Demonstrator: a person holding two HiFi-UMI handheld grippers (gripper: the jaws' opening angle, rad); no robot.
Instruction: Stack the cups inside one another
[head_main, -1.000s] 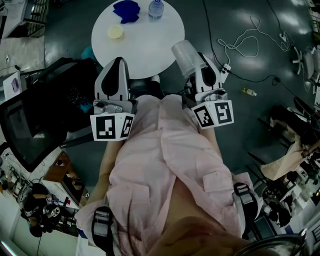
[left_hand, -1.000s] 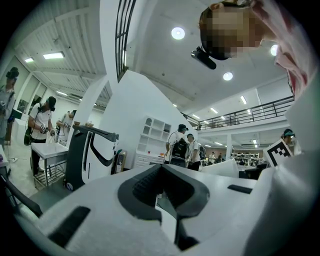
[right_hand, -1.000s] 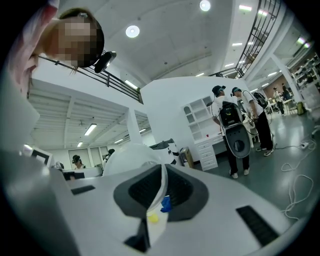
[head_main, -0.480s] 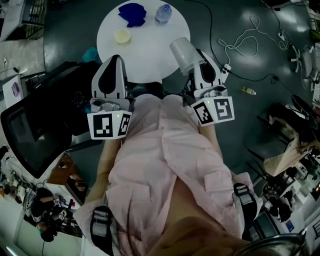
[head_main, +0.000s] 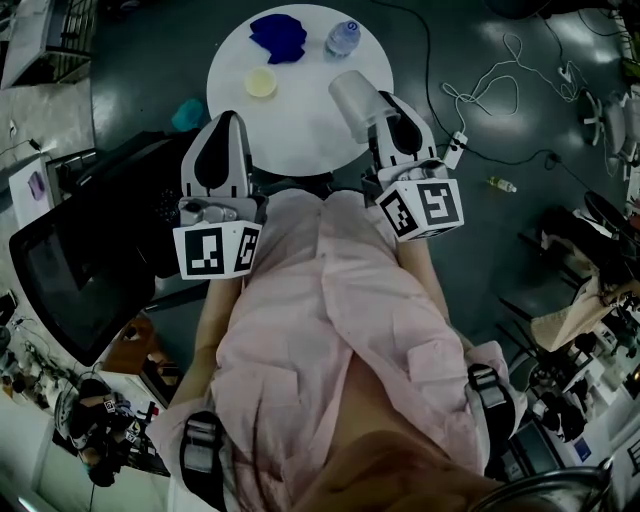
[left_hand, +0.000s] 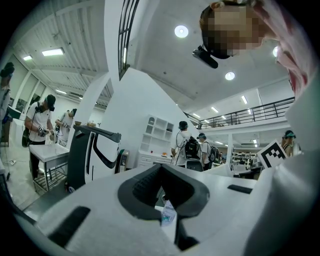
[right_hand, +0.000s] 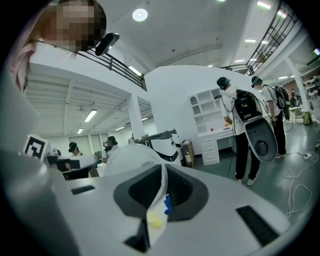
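Presently the clear cup (head_main: 350, 98) is pinched by its wall in the clenched right gripper (head_main: 388, 112) over the near side of the table (head_main: 300, 140), evidently for nesting with the yellow cup (head_main: 260, 82) standing farther in, while the left gripper (head_main: 224, 130) is clenched on nothing.

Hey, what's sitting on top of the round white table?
A blue cloth, a water bottle and a small yellow cup. The table's near edge is hidden behind the left gripper, the right gripper and the clear cup it holds.

Round white table (head_main: 292, 130), blue cloth (head_main: 278, 34), bottle (head_main: 342, 38), yellow cup (head_main: 261, 82)
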